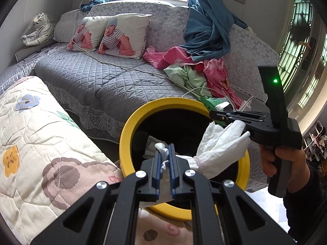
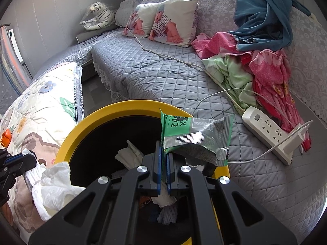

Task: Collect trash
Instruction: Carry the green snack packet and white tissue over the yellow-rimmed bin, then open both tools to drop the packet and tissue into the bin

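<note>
Left claw (image 1: 164, 153) clenched on white tissue (image 1: 220, 143); right claw (image 2: 162, 155) clenched on green wrapper (image 2: 196, 136) over yellow bin (image 2: 130, 107).

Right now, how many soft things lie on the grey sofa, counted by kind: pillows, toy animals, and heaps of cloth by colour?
Pillows with a baby picture: 2
Toy tiger: 1
Blue cloth: 1
Pink cloth: 1
Light green cloth: 1
Total: 6
</note>
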Available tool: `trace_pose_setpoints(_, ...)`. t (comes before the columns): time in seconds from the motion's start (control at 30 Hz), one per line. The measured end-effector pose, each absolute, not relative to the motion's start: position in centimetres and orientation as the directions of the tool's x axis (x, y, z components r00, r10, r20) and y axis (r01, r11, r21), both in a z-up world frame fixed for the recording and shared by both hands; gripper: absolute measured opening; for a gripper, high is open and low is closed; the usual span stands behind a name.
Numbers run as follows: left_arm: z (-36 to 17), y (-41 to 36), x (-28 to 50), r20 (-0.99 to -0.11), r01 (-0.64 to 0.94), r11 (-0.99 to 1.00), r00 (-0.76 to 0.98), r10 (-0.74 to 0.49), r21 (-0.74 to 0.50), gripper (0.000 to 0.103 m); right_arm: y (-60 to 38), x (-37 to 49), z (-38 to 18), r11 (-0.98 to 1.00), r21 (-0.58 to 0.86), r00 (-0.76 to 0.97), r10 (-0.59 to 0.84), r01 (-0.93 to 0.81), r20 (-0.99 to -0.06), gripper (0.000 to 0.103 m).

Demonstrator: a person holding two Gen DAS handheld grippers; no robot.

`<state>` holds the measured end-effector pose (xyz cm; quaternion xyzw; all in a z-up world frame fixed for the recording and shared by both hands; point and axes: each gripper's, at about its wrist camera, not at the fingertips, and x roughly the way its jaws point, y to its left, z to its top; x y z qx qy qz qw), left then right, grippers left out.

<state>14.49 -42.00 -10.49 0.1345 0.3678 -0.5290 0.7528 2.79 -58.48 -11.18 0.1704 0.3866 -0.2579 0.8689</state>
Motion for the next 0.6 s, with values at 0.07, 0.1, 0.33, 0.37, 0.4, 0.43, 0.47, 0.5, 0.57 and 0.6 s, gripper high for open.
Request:
trace_pose_setpoints(0.07,-10.5,-42.0,14.5,-0.698,0.894,0.406,0.168,-0.696,-0.189,0.007,-58.5,2.8,-11.2,0.809,0.092,0.565,-0.319,0.581,-0.761,0.004)
trace_pose_setpoints(0.1,-10.6,-42.0,14.5,-0.698,0.894,0.405,0.166,-0.696,-0.191,0.007,-58.5,2.9,-11.1,0.809,0.090,0.565,-0.321,0.581,-0.760,0.004)
trace_pose_setpoints(0.33,-10.6,-42.0,15.1,-0.699,0.881,0.418,0.156,-0.698,-0.221,0.007,-58.8,2.5,-10.8,0.803,0.098,0.565,-0.320,0.587,-0.761,0.004)
trace_pose_setpoints(0.37,-10.5,-42.1,15.2,-0.698,0.878,0.419,0.150,-0.701,-0.232,0.007,-58.8,2.4,-10.7,0.804,0.102,0.566,-0.316,0.586,-0.761,0.004)
trace_pose_setpoints(0.4,-10.5,-42.1,15.3,-0.698,0.874,0.421,0.144,-0.702,-0.242,0.007,-58.7,2.4,-10.7,0.804,0.101,0.566,-0.316,0.586,-0.762,0.004)
trace_pose_setpoints(0.43,-10.5,-42.2,15.4,-0.697,0.873,0.419,0.137,-0.704,-0.251,0.008,-58.7,2.4,-10.5,0.803,0.100,0.566,-0.319,0.587,-0.760,0.004)
trace_pose_setpoints(0.47,-10.4,-42.2,15.4,-0.694,0.870,0.420,0.134,-0.707,-0.259,0.008,-58.7,2.3,-10.5,0.802,0.104,0.569,-0.318,0.588,-0.759,0.004)
trace_pose_setpoints(0.5,-10.3,-42.2,15.5,-0.691,0.868,0.422,0.135,-0.710,-0.263,0.008,-58.8,2.3,-10.4,0.799,0.108,0.568,-0.317,0.591,-0.759,0.005)
trace_pose_setpoints(0.57,-10.1,-42.2,15.4,-0.686,0.867,0.418,0.132,-0.716,-0.270,0.011,-58.9,2.1,-10.1,0.793,0.108,0.567,-0.325,0.600,-0.757,0.006)
trace_pose_setpoints(0.6,-10.0,-42.1,15.5,-0.684,0.866,0.420,0.133,-0.717,-0.272,0.013,-58.9,1.9,-10.0,0.791,0.111,0.569,-0.327,0.602,-0.755,0.008)
